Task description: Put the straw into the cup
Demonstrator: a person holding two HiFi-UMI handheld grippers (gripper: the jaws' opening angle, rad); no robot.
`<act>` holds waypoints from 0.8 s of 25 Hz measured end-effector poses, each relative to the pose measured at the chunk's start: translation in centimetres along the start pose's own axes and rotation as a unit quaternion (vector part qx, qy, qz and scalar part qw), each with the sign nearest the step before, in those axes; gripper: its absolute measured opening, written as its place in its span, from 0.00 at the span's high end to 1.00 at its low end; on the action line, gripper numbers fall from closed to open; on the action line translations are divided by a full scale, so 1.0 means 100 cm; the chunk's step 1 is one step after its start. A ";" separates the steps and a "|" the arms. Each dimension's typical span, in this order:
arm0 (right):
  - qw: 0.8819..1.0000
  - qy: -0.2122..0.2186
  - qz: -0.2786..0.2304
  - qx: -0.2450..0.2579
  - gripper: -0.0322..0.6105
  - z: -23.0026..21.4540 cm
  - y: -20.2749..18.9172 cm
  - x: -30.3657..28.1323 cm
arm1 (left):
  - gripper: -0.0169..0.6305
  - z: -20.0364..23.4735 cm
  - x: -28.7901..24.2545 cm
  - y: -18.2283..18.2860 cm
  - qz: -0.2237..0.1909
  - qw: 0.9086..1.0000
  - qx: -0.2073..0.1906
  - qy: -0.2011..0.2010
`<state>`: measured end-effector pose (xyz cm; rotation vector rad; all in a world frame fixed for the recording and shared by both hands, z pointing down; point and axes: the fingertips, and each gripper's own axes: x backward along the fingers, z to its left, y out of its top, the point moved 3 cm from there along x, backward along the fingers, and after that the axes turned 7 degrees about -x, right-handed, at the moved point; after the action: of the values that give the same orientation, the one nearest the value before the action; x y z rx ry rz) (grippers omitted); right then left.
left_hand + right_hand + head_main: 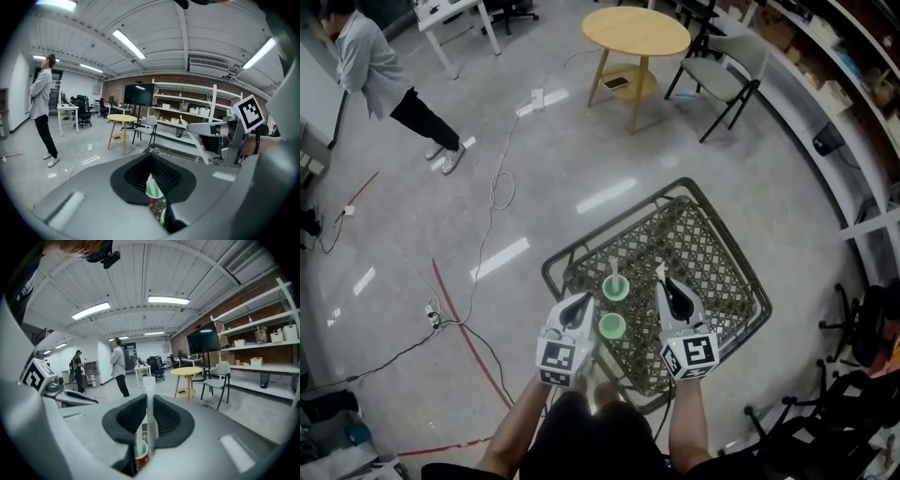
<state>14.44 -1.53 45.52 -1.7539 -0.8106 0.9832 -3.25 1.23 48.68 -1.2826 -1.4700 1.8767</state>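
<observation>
Two green cups stand on a wire-mesh table. The far cup has a white straw standing in it; the near cup shows none. My right gripper hovers just right of the cups, shut on a white straw that sticks up past its tips. In the right gripper view that straw rises between the pads, with a cup below. My left gripper hangs left of the cups, its jaws slightly apart with nothing held. A green cup shows through the gap.
A round yellow table and a grey chair stand beyond the mesh table. Cables trail over the floor at left. A person stands far left. Shelves line the right wall.
</observation>
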 end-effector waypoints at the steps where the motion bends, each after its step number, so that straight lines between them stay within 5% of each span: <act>1: 1.000 0.005 -0.001 0.000 0.87 0.003 -0.001 0.002 | 0.96 -0.003 0.003 0.000 -0.001 1.000 0.001 0.002; 20: 0.997 0.068 -0.013 -0.039 0.87 0.070 -0.030 0.014 | 0.96 -0.009 0.049 -0.030 0.005 1.000 0.009 0.017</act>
<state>8.62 3.46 46.28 -1.8508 -0.7925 0.8144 -5.37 6.57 49.50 -1.3095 -1.4290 1.8600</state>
